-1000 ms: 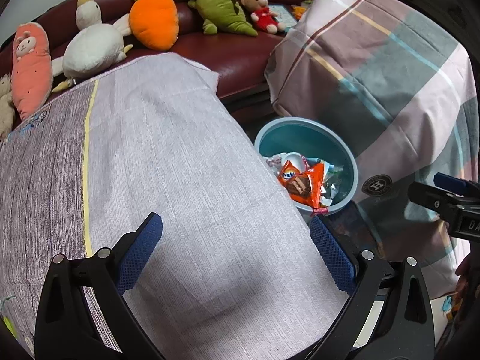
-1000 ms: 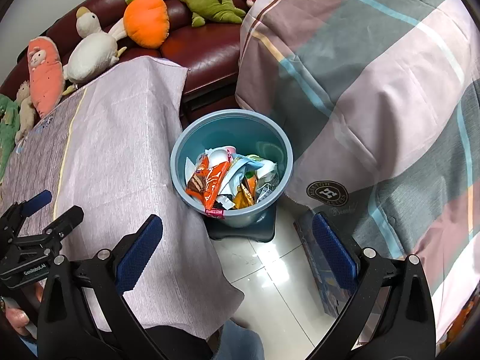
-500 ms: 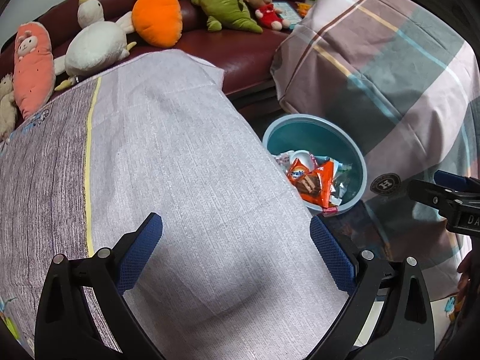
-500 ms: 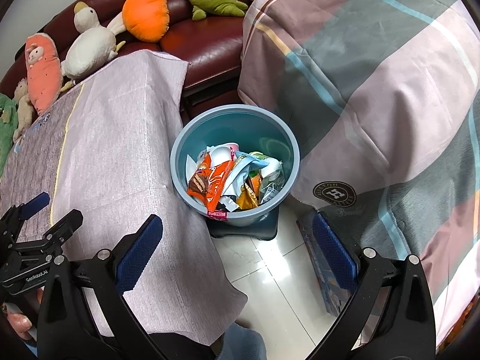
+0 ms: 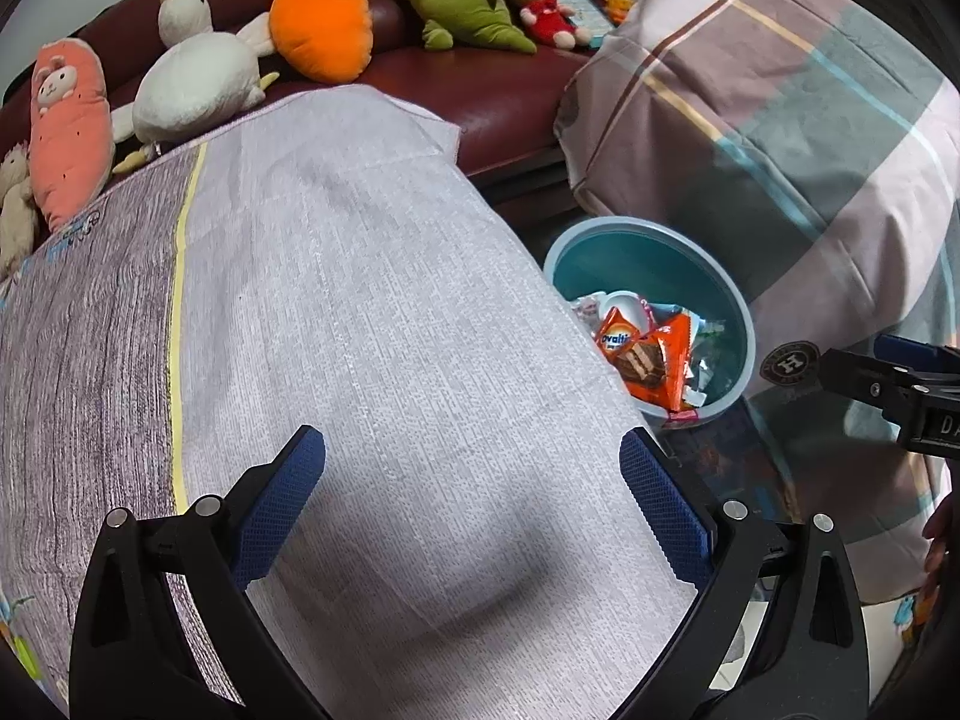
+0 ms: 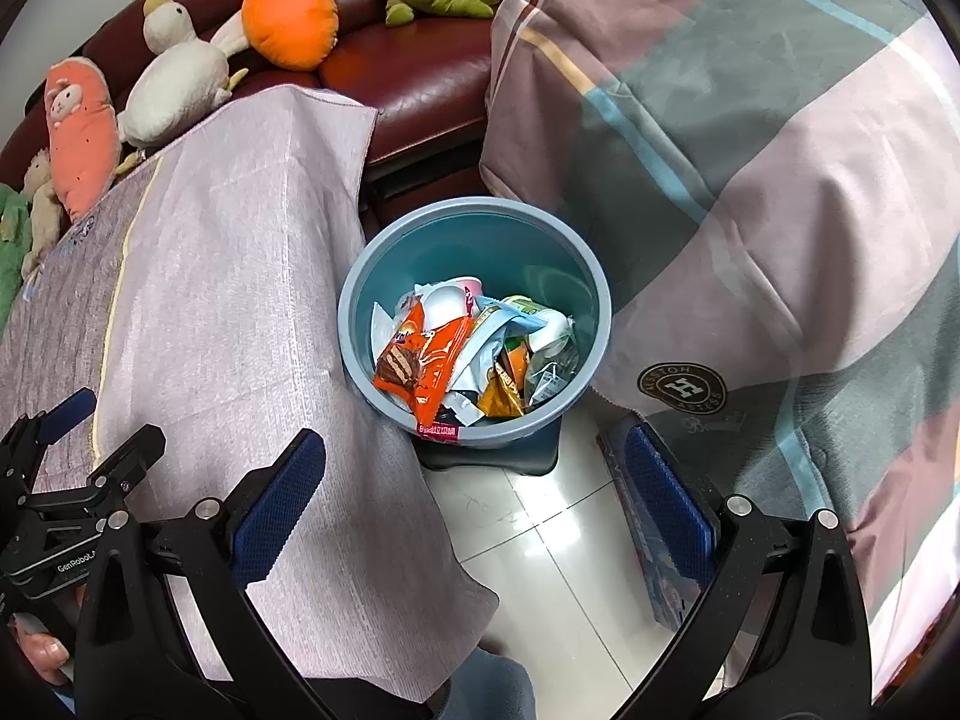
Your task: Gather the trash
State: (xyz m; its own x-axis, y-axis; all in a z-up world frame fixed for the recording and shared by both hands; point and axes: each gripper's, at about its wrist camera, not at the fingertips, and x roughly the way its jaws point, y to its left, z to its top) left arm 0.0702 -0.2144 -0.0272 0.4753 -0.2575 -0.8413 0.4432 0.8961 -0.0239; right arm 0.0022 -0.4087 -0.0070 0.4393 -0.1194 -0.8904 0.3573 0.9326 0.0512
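1. Left gripper: jaws wide apart, nothing between them, over the grey cloth on the table. Same pose as a second ago; view has slid slightly, bin now sits lower right.
2. Right gripper: jaws wide apart, empty, above the floor just in front of the bin. It has edged closer; bin looks larger, more central.
3. Trash: wrappers and cups piled inside the bin, orange wrapper on top. Unchanged.
4. Bin stands between the cloth and the plaid sheet.
5. Plush toys on the sofa behind, unmoved.
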